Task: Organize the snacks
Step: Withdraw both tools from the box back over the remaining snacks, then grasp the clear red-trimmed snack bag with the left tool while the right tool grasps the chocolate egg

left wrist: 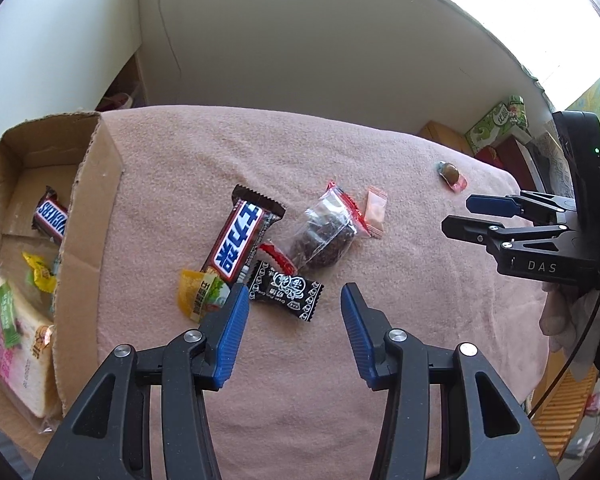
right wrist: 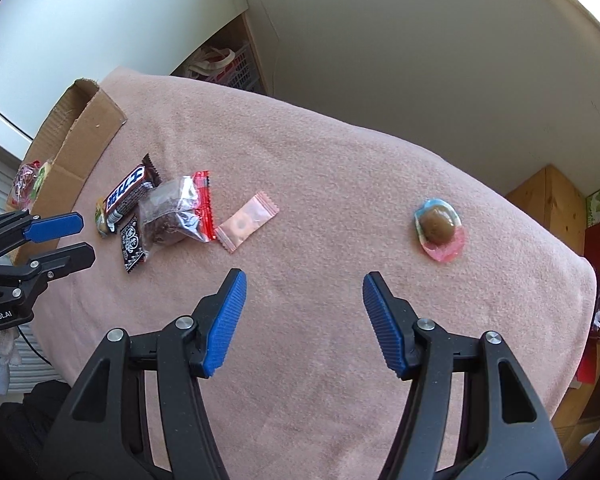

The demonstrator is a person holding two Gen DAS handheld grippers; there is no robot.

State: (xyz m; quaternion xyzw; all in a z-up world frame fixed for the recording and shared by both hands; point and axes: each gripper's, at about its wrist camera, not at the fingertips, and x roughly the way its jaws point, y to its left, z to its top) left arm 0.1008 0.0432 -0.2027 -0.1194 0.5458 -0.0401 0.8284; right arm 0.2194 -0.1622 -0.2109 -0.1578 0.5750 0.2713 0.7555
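The left gripper [left wrist: 292, 304], jaws spread and empty, hovers just short of the black candy [left wrist: 287, 290]. The candy's long axis lies across the jaws' gap. The right gripper [right wrist: 304, 292], also spread, is farther off.

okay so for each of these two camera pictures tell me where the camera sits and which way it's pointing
Left wrist: sits on the left claw, looking along its open fingers over the pink blanket at the snack pile, with the Snickers bar and cardboard box at left; the right claw shows at right.
Right wrist: sits on the right claw, facing the blanket's bare middle, round candy ahead on the right; the left claw shows at left.
Shared: blanket, box, snack pile, round candy.
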